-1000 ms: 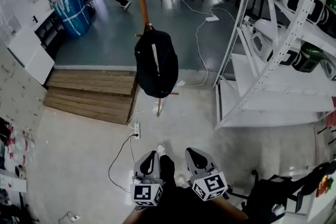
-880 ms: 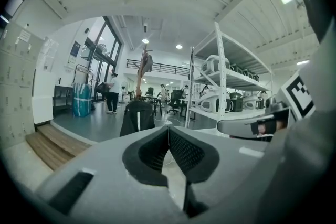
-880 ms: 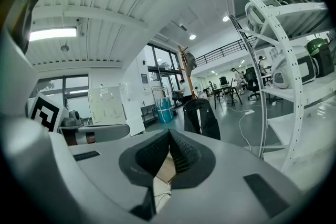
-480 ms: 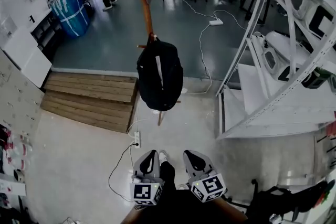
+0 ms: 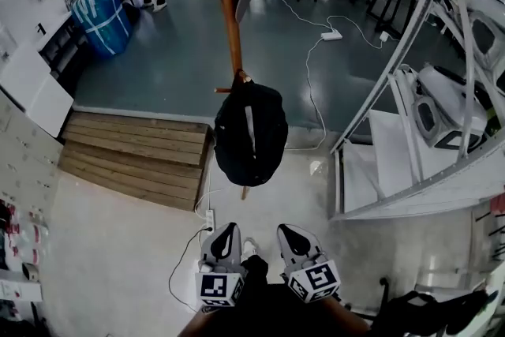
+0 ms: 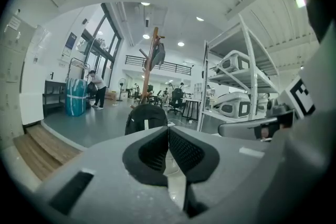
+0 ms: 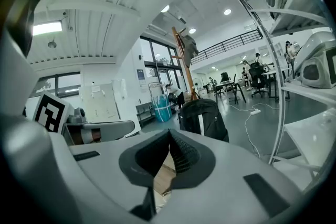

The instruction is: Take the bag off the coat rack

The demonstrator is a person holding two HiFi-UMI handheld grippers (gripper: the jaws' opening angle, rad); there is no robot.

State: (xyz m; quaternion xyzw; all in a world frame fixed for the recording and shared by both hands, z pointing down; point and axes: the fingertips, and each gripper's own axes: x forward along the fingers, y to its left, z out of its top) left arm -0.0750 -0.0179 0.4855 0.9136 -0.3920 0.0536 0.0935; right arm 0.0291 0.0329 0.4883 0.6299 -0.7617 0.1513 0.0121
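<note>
Head view: the black bag (image 5: 251,134) hangs from a peg on the coat rack (image 5: 230,4). Its long axis is vertical with the top at the peg, well ahead of both hands, so this looks like the approach.

Left gripper view: the left gripper (image 6: 168,131) is closed and empty.

Right gripper view: the right gripper (image 7: 169,136) is closed on nothing too. Next, the jaws need to open and reach the bag's top.

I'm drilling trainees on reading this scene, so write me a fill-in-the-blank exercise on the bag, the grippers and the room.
1. The black backpack hangs from a wooden ____.
2. The left gripper and the right gripper both have their jaws ____, with nothing between them.
3. The big wrapped bundle at the back left is ____ in colour.
Missing words: coat rack; shut; blue.
</note>
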